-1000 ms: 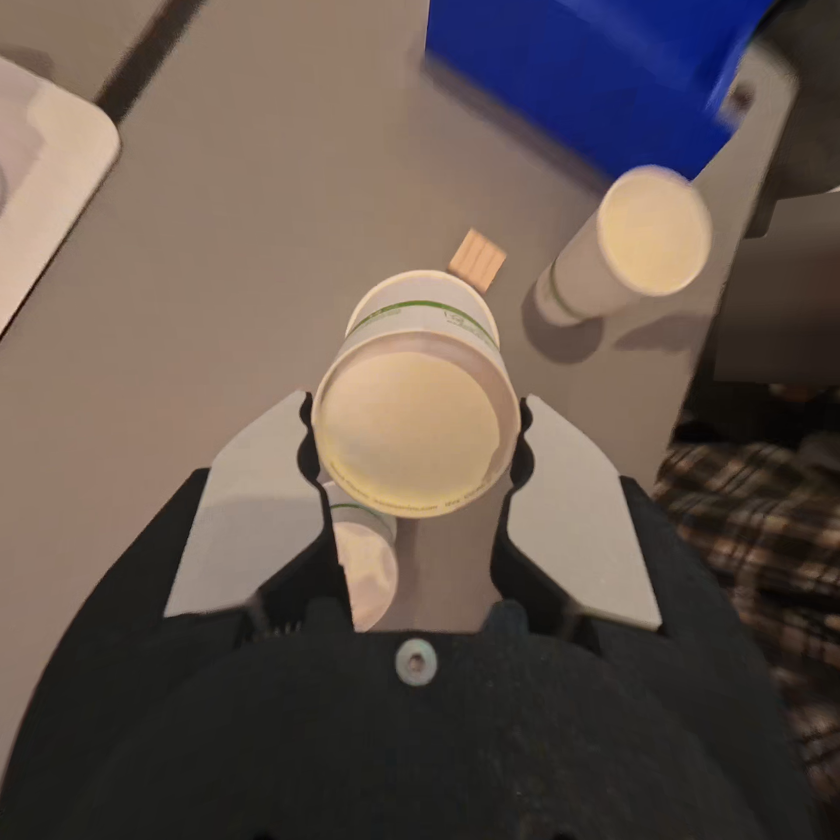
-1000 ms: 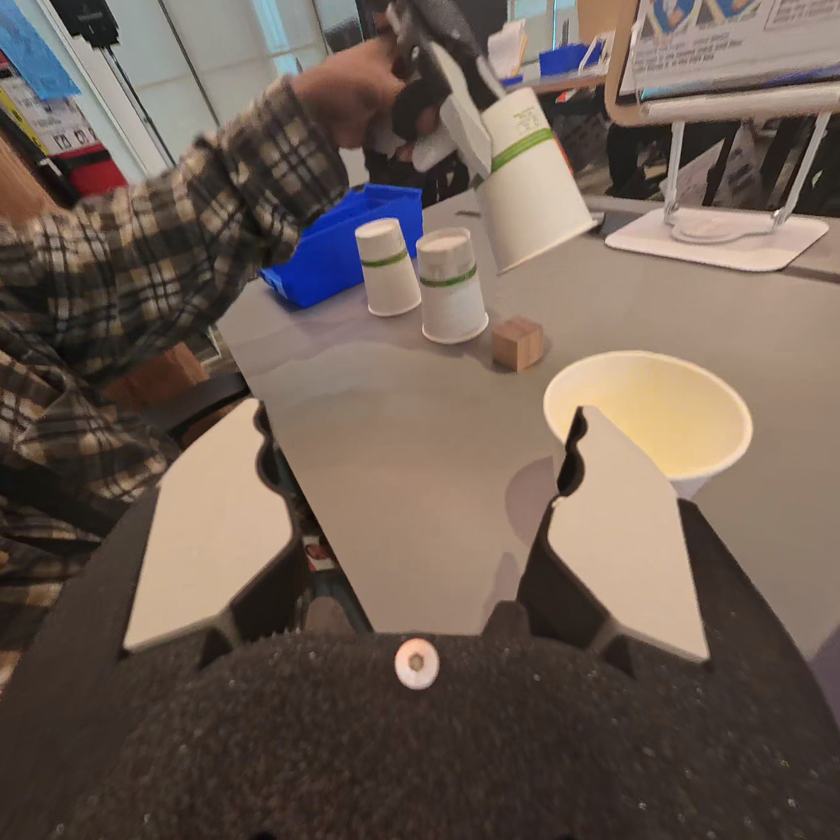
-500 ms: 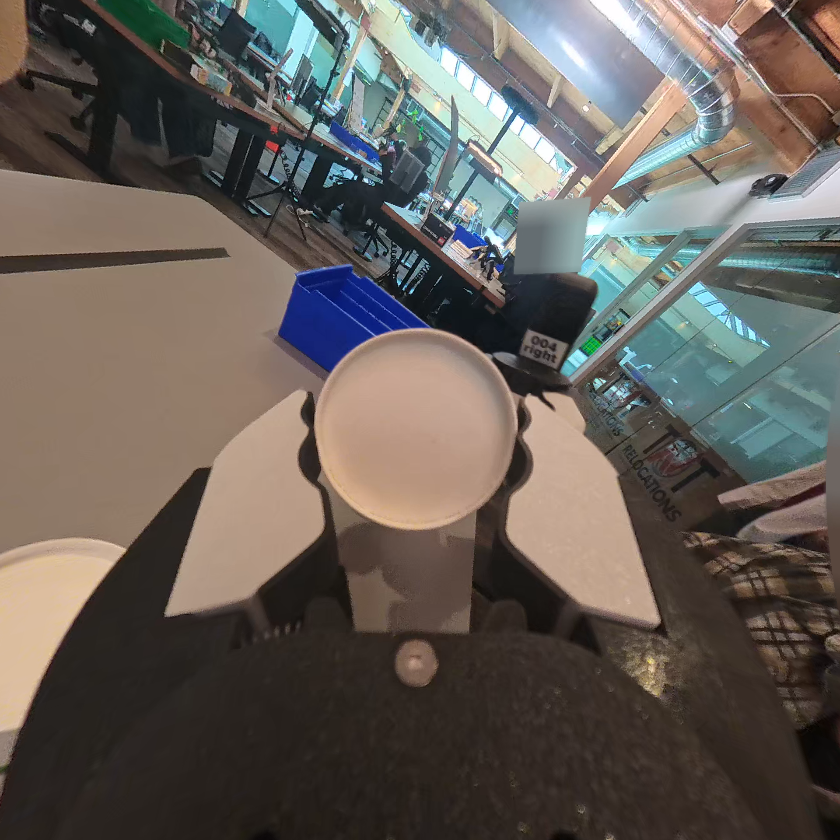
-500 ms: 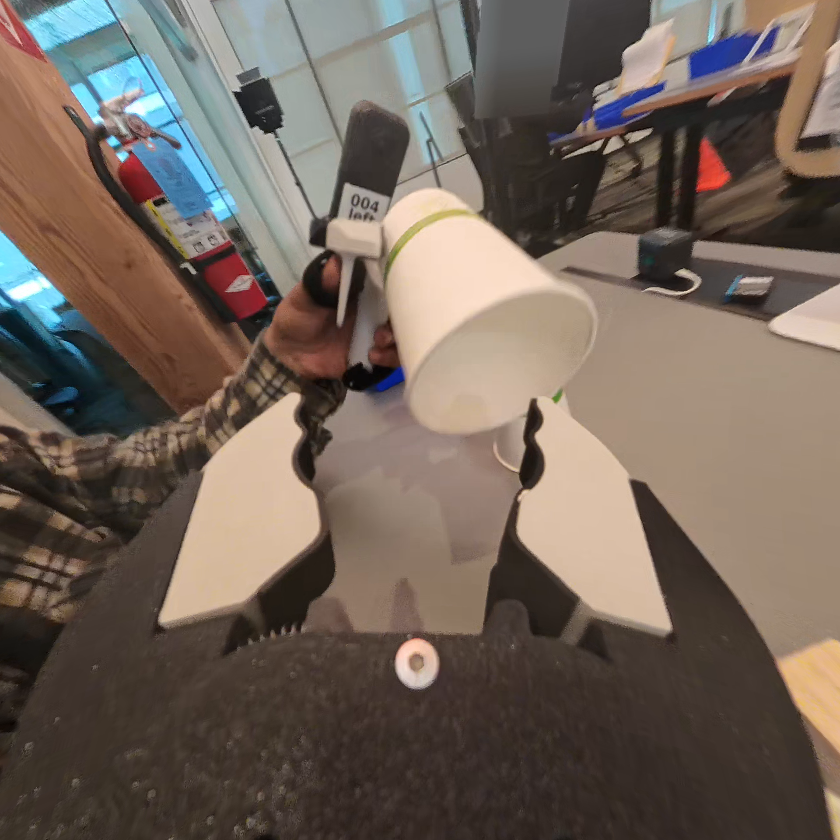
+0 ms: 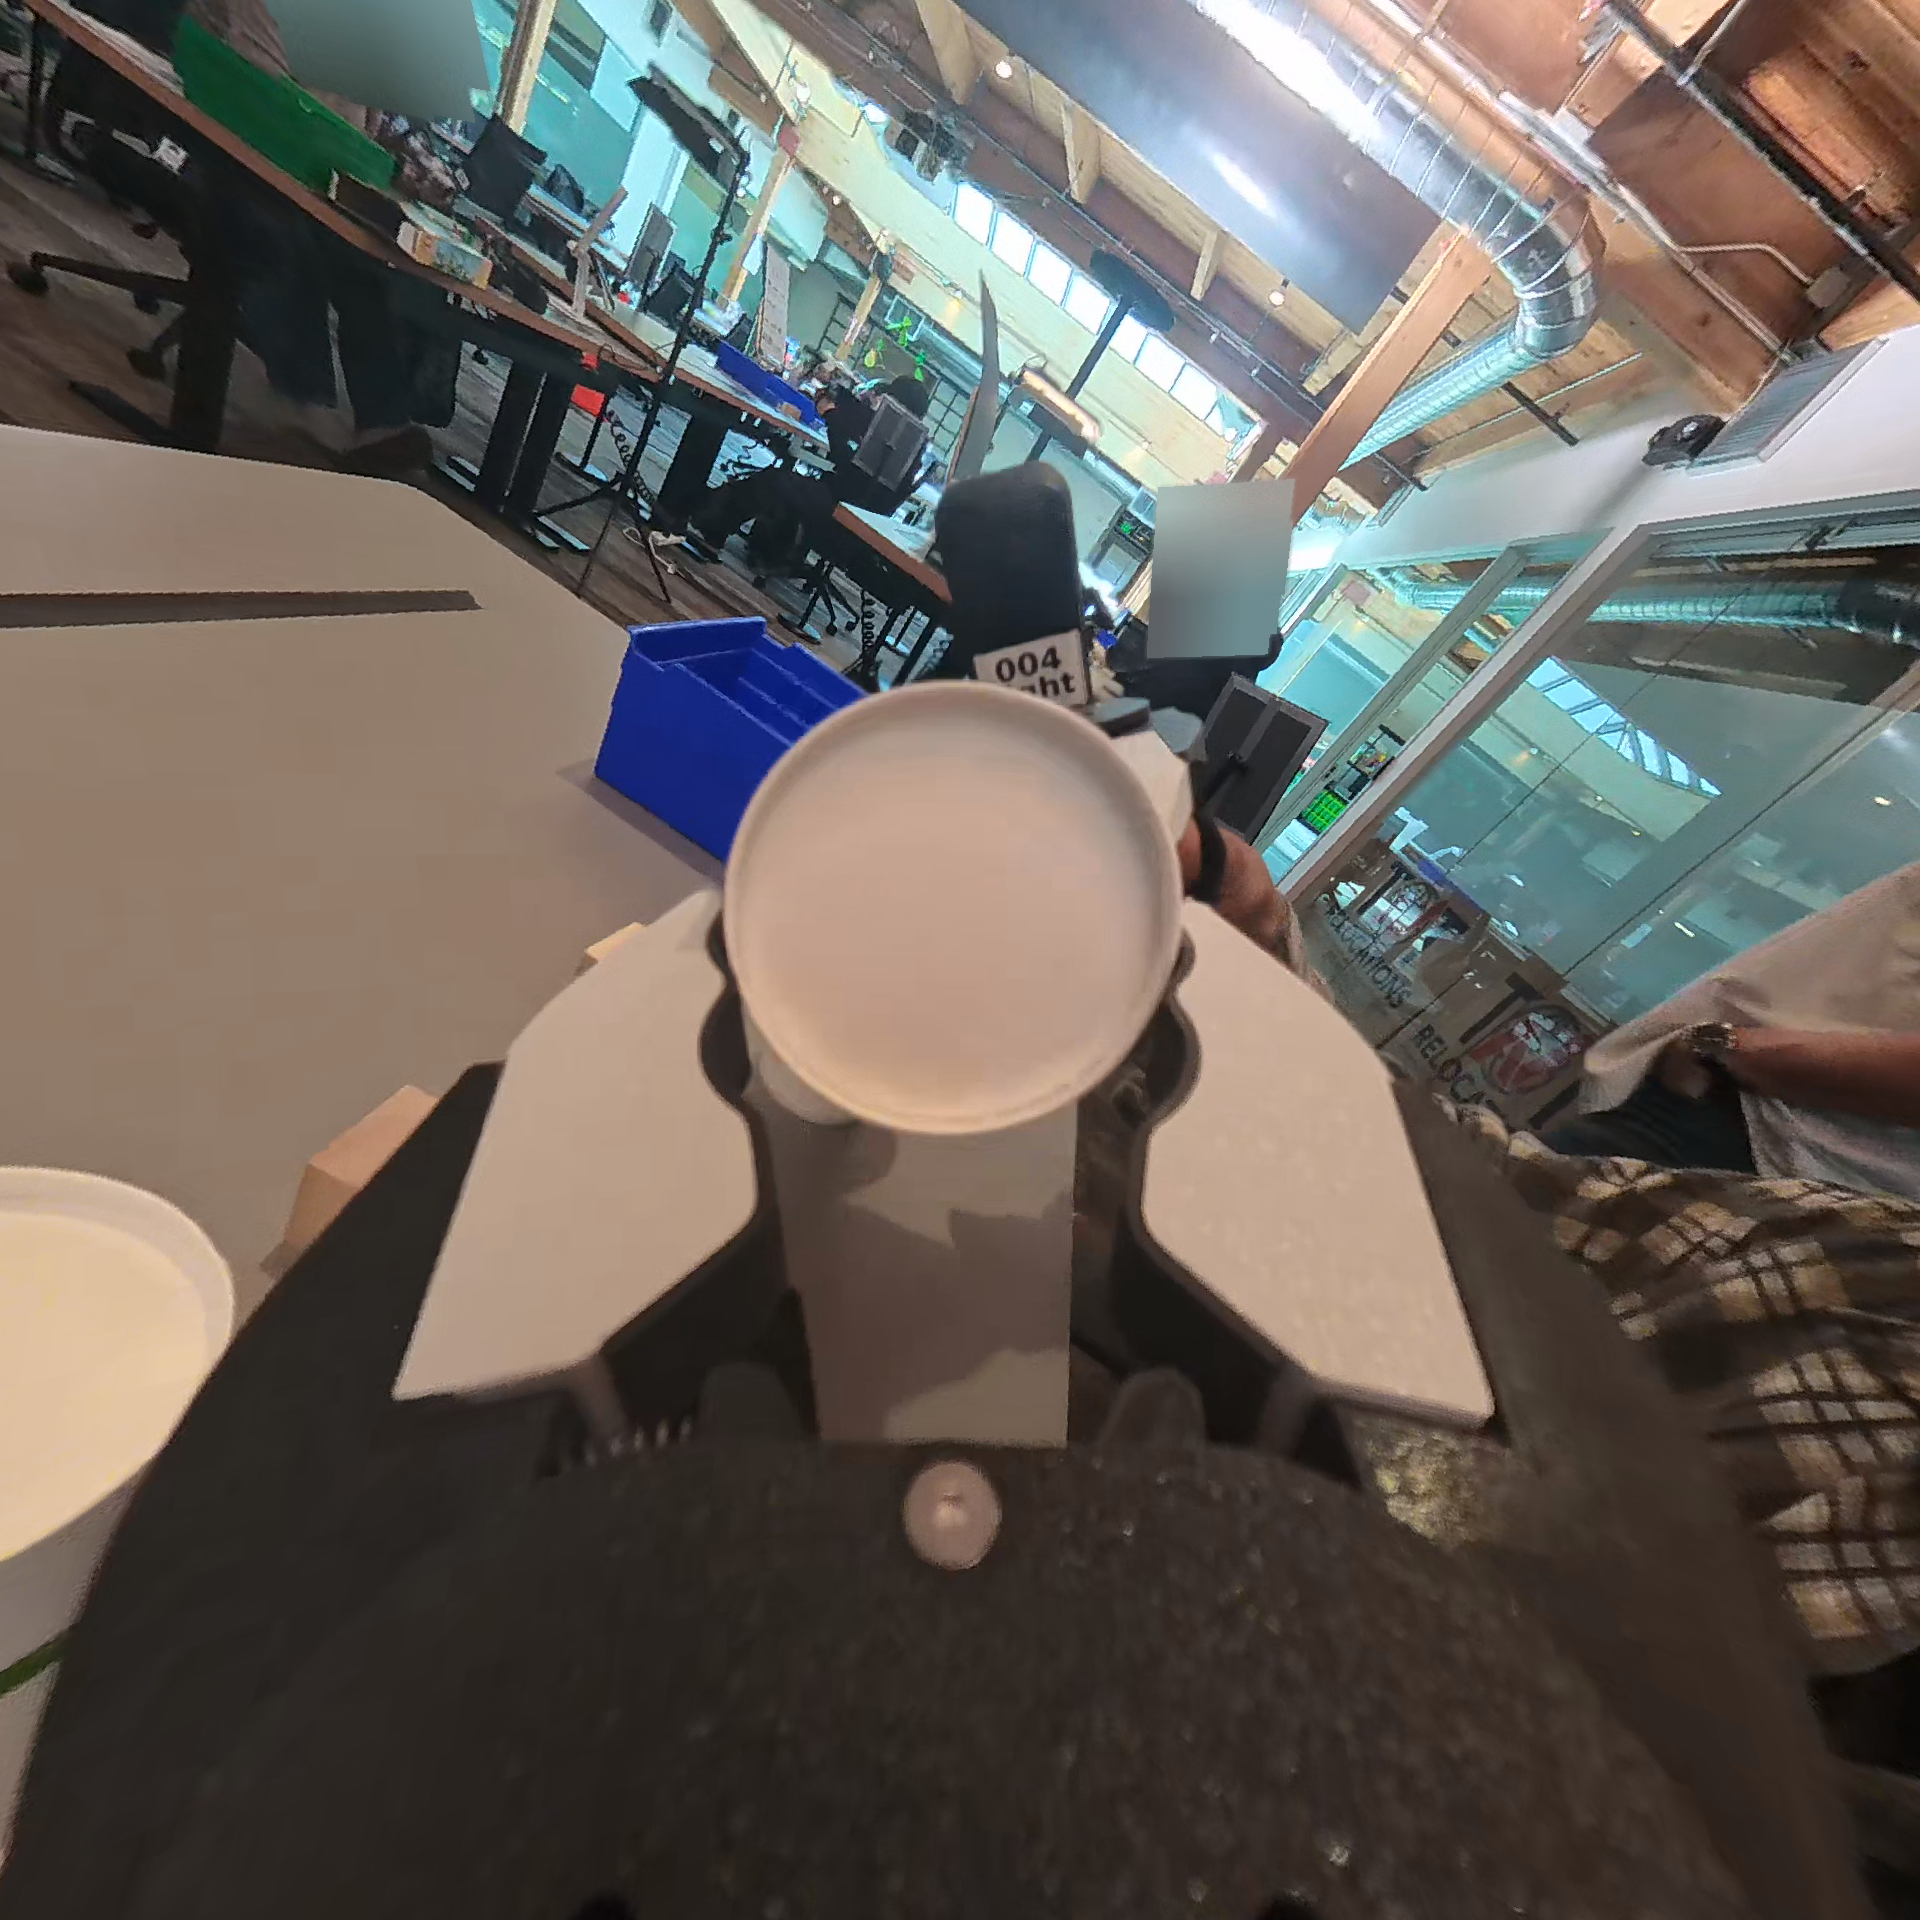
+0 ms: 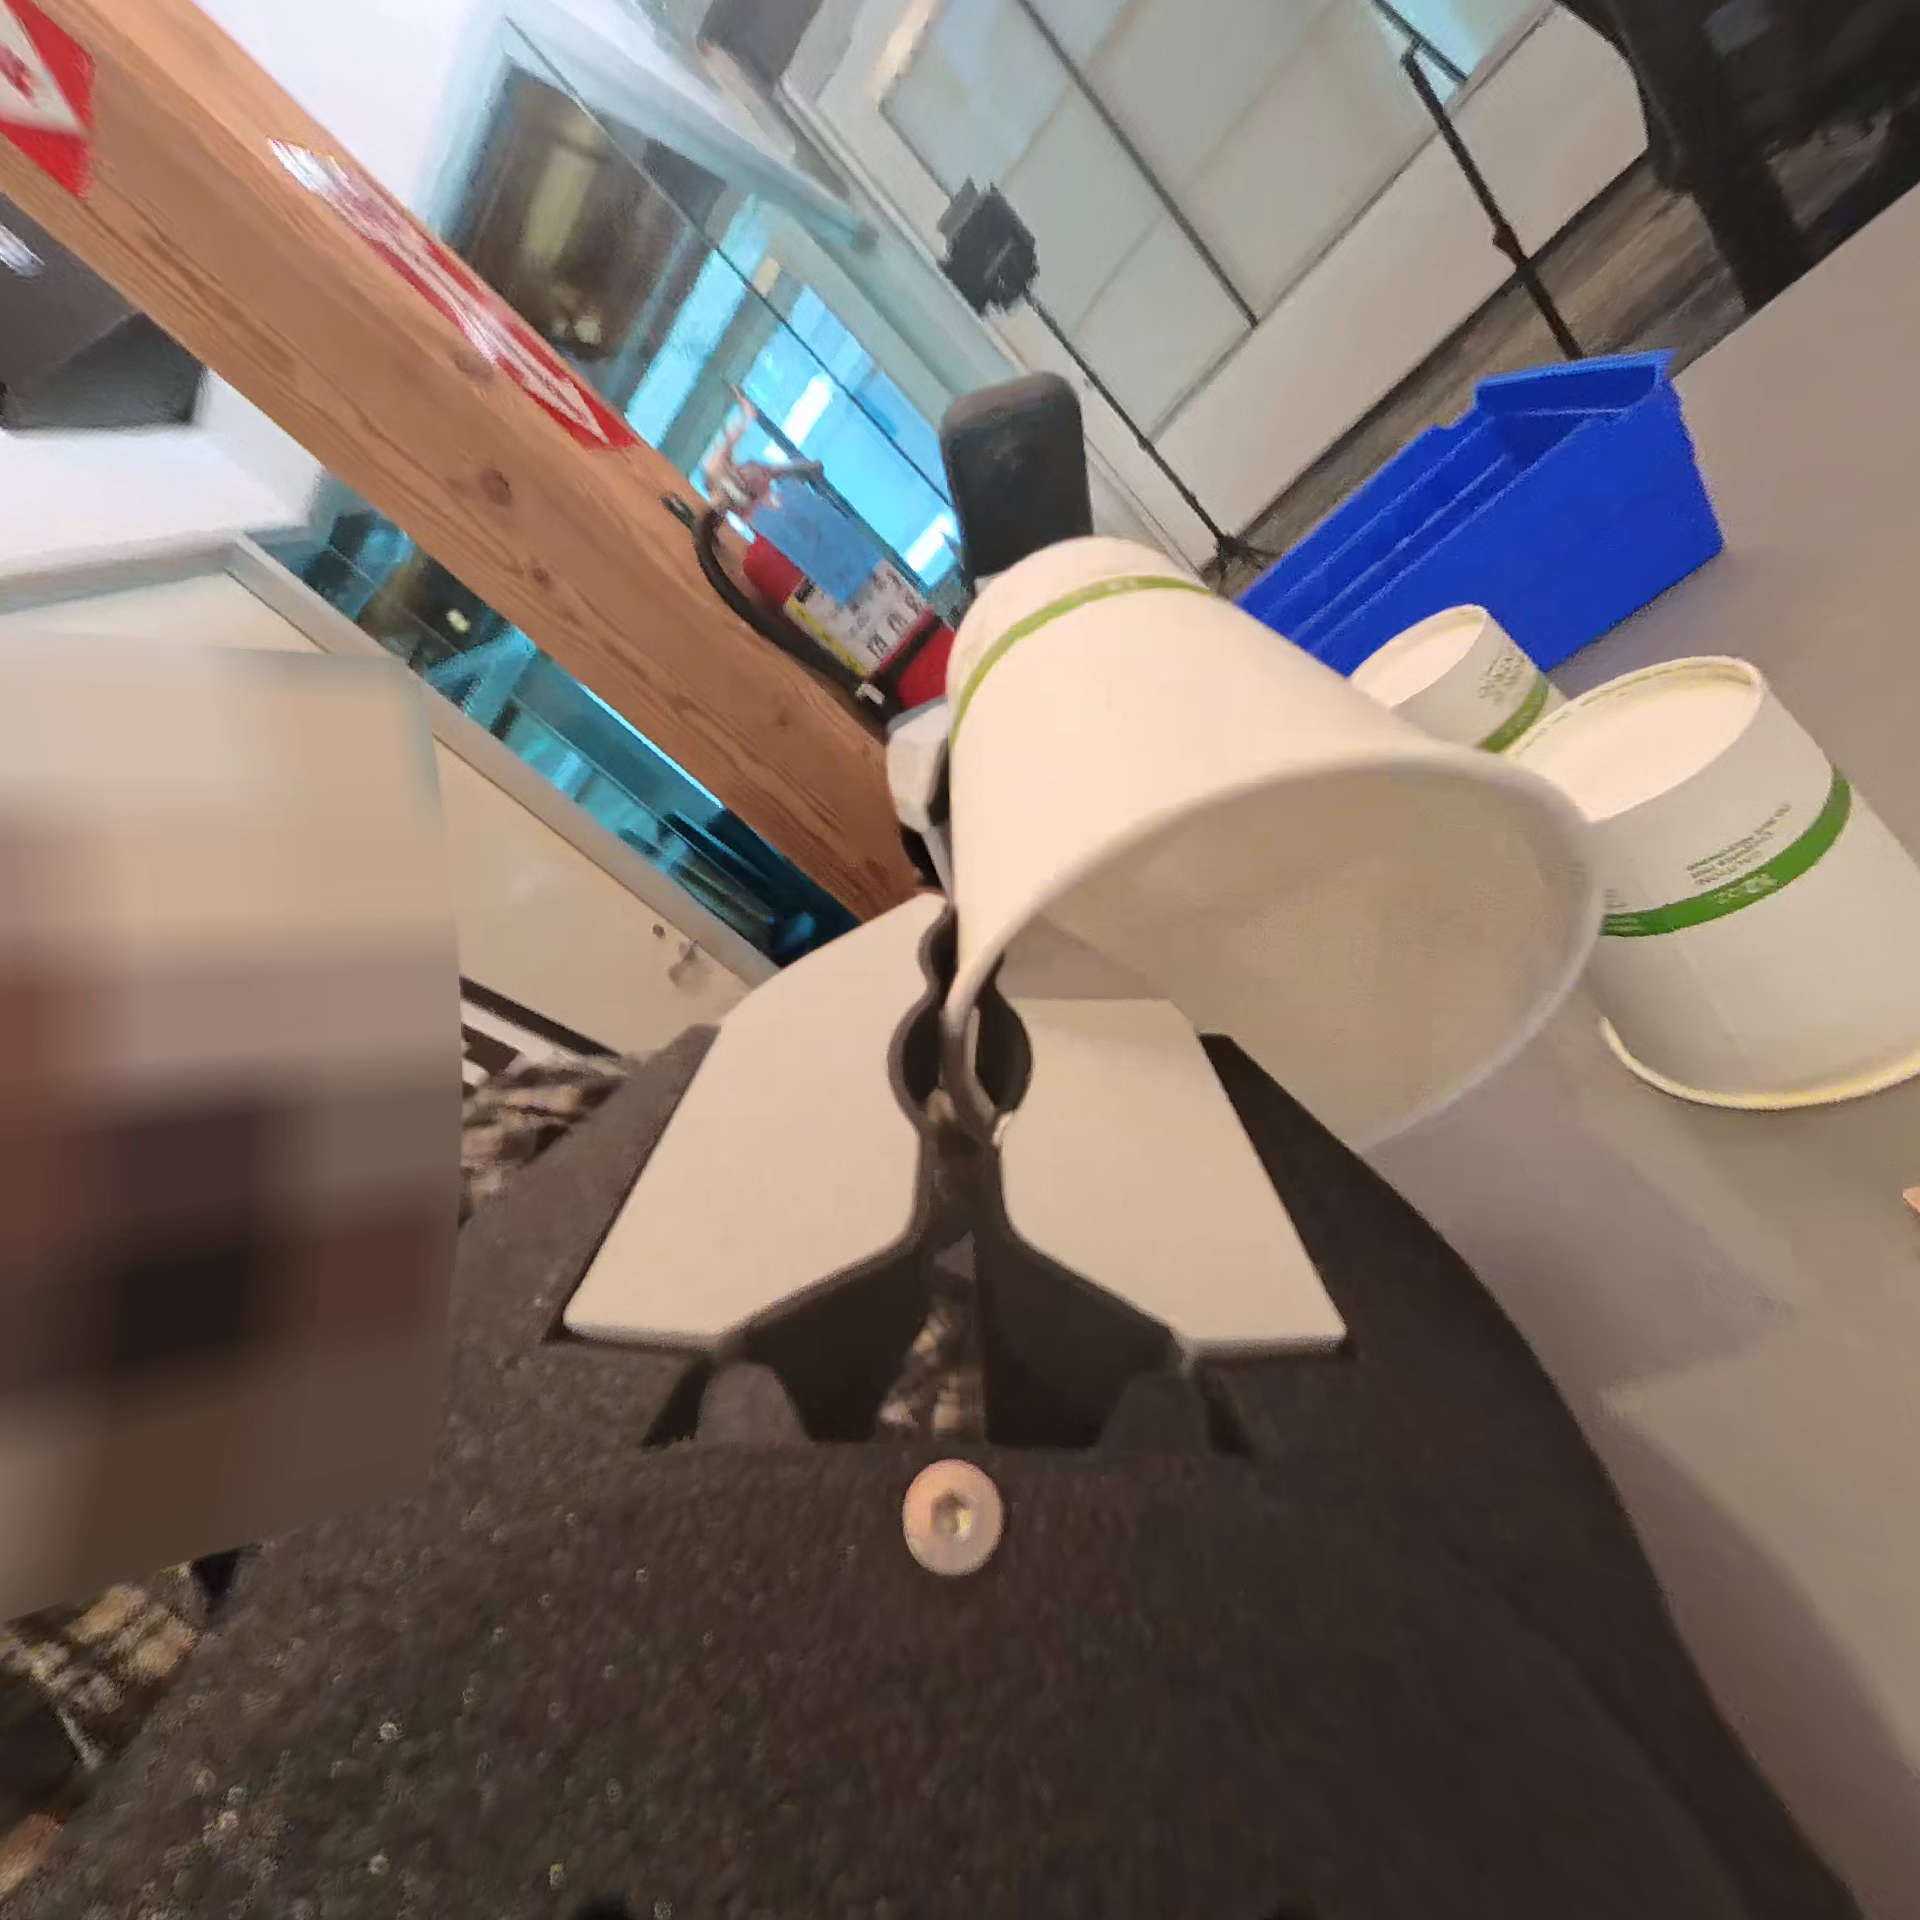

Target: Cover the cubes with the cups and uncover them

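**Cup handover between my two grippers**

Cup (image 6: 1247,831) in mid-air is the landmark: a white paper cup with a green band, lying on its side above the grey table (image 6: 1714,1299). Its long axis runs from my left gripper (image 5: 951,997) toward my right gripper (image 6: 961,1039). The closed base faces my left camera; the open mouth points toward my right one.

My left gripper clamps the cup near its base, one finger on each side. My right gripper has its jaws drawn narrow on the near edge of the cup's rim, pinching the thin wall. So both tools hold the same cup, one at each end.

Beyond the cup, as my right camera sees it, two more cups stand upside down on the table: a near one (image 6: 1745,883) and a far one (image 6: 1455,665). A blue bin (image 6: 1507,509) sits behind those. Below the held cup, in my left view, a wooden cube (image 5: 353,1153) rests bare on the table, with an upright cup (image 5: 83,1403) just beside it.

I judge this a handover or a re-grip. The cube lies beneath the cup, so the mouth must turn downward before covering it.
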The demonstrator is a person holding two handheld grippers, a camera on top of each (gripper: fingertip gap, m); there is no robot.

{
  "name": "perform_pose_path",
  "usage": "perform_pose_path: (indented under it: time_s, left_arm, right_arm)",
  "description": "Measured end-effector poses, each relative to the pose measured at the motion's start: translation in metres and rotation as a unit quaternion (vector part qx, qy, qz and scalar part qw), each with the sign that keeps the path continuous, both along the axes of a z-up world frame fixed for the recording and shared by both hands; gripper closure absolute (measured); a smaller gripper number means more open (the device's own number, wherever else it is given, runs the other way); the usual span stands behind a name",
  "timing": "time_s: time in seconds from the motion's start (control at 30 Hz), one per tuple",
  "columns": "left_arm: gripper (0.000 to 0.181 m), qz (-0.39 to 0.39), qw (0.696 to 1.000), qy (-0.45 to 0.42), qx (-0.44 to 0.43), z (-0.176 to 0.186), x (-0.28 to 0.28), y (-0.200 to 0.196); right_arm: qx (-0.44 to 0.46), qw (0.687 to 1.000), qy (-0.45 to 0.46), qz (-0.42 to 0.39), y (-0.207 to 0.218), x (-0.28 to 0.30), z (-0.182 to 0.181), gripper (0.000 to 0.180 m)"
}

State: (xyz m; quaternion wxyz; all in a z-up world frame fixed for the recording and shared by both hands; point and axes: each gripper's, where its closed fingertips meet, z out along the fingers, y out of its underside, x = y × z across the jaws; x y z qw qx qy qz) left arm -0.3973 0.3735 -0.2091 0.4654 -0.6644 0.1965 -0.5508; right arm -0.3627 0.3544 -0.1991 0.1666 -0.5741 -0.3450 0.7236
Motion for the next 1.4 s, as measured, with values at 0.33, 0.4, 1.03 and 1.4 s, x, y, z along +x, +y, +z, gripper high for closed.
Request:
perform_pose_path:
  time_s: [0.33,0.4,1.03,1.4]
  left_arm:
    - [0.108,0.062,0.993,0.101,0.021,-0.015,-0.051,-0.028]
    - [0.108,0.080,0.986,0.142,0.023,-0.024,-0.062,-0.032]
    - [0.100,0.104,0.952,0.288,0.014,-0.055,-0.086,-0.033]
    - [0.059,-0.004,0.793,0.609,-0.008,-0.091,-0.101,0.023]
  right_arm:
    - [0.220,0.903,-0.370,0.016,0.029,0.088,0.011,0.180]
    - [0.258,0.841,-0.475,0.025,0.033,0.118,0.007,0.179]
    - [0.295,0.603,-0.726,0.148,0.021,0.179,-0.105,0.149]
    - [0.319,0.778,-0.541,0.012,-0.011,0.148,-0.030,0.092]
